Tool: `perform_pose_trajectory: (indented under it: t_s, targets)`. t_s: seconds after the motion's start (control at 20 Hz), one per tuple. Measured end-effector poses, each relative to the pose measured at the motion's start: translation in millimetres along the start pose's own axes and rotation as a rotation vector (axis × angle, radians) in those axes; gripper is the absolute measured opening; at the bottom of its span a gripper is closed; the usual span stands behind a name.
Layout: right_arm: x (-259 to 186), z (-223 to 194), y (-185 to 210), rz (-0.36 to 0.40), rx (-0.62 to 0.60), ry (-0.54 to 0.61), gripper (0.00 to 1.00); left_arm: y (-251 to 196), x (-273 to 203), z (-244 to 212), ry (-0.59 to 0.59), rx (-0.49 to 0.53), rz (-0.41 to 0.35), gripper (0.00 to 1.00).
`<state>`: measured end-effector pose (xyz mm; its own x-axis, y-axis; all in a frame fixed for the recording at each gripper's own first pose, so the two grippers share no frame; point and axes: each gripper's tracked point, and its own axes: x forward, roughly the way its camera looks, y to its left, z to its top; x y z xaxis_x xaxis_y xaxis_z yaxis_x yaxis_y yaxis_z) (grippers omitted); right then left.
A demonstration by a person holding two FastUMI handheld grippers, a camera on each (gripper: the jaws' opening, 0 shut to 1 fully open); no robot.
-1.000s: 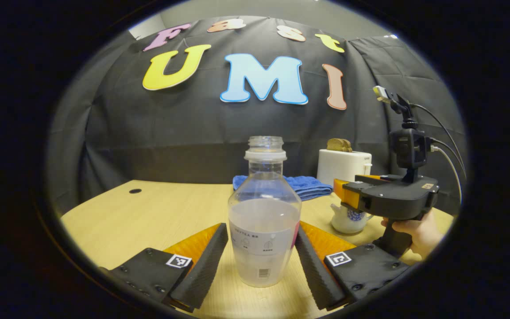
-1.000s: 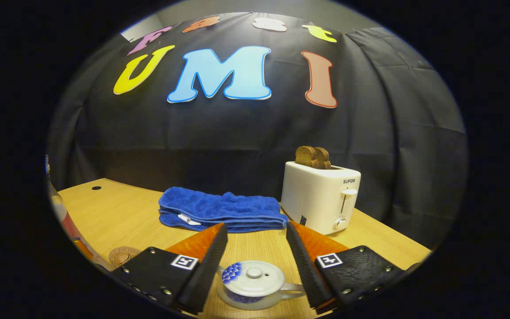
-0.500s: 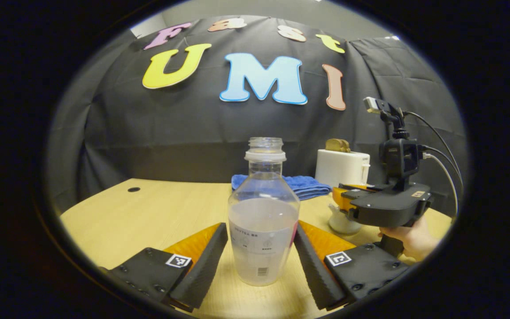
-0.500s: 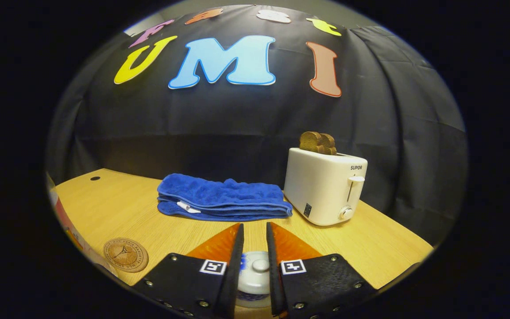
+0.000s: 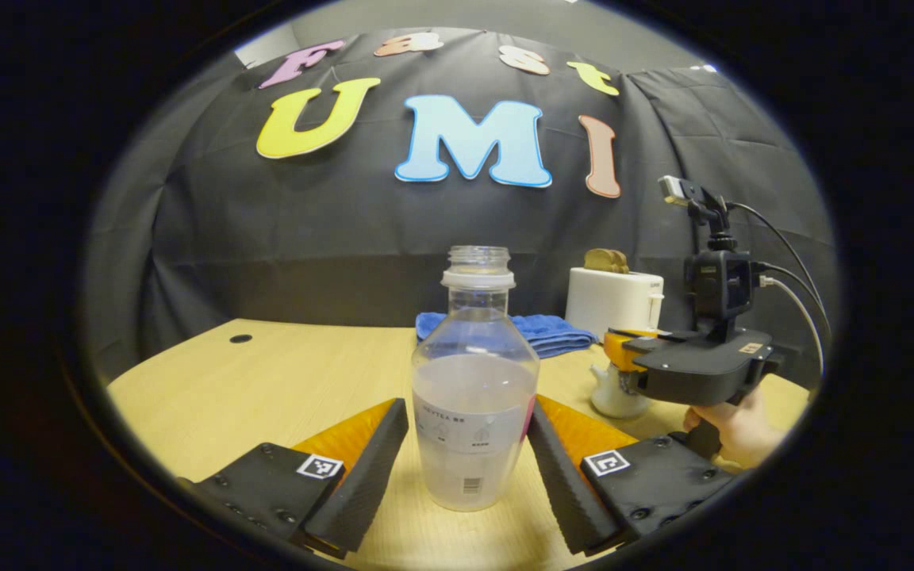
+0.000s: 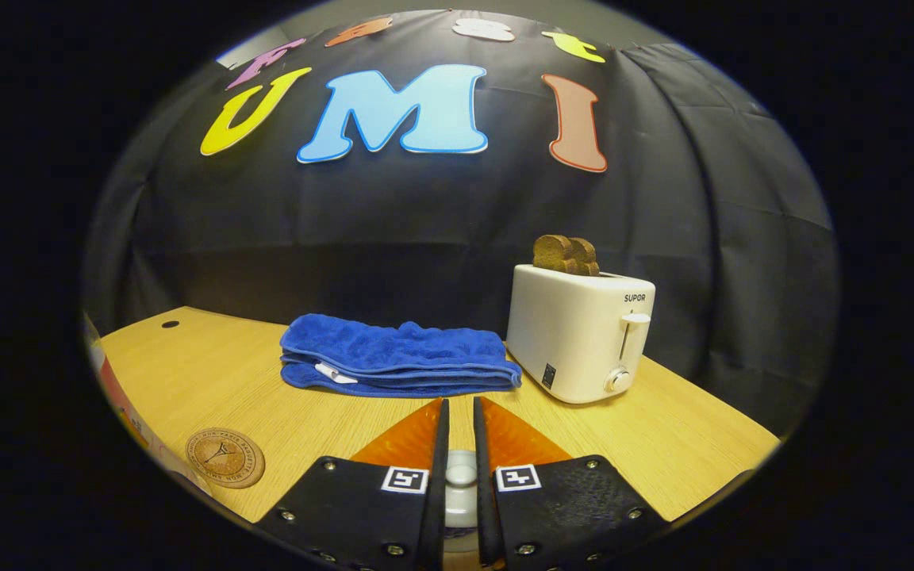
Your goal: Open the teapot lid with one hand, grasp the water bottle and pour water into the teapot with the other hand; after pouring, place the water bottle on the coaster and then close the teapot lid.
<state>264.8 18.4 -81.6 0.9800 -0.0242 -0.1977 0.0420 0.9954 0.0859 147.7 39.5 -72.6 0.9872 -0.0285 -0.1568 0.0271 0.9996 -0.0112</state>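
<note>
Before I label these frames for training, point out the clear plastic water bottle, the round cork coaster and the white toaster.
clear plastic water bottle [image 5: 474, 412], left gripper view, body.
round cork coaster [image 6: 224, 457], right gripper view, centre.
white toaster [image 6: 576, 333], right gripper view, front face.

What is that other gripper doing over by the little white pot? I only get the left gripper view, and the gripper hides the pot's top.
Observer: In the right gripper view, the right gripper has its fingers nearly together, and they seem to pinch the knob of the teapot lid.
Operator: Where could the bottle go afterwards?
Observer: A round coaster lies on the table, to the left of those fingers in that view.
Operator: Is that blue thing just cloth?
Observer: The blue towel is folded, and a small white tag sticks out at its near edge.
</note>
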Motion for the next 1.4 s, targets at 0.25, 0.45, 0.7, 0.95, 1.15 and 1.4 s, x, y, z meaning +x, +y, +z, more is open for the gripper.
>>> perform_pose_trajectory:
  t_s: [0.25,0.45,0.7,0.95,1.15,1.4]
  targets:
    - [-2,8,1,-0.002,-0.035,-0.056,0.08,0,1,-4,0.011,0.001,-0.002,1.0]
    - [-13,32,0,-0.006,-0.039,-0.133,0.09,-1,2,-5,0.016,0.002,-0.004,1.0]
    - [-28,48,-8,-0.015,-0.017,-0.149,0.08,0,3,-7,0.023,0.004,-0.001,1.0]
    - [-42,41,-38,-0.052,-0.026,-0.11,0.08,-4,8,-13,0.038,0.005,-0.014,0.97]
    - [-58,37,-62,-0.068,-0.043,-0.107,0.08,-4,9,-13,0.054,0.055,-0.008,0.88]
    - [-66,32,-88,-0.083,-0.052,-0.111,0.13,-7,17,-11,0.103,0.202,0.021,0.86]
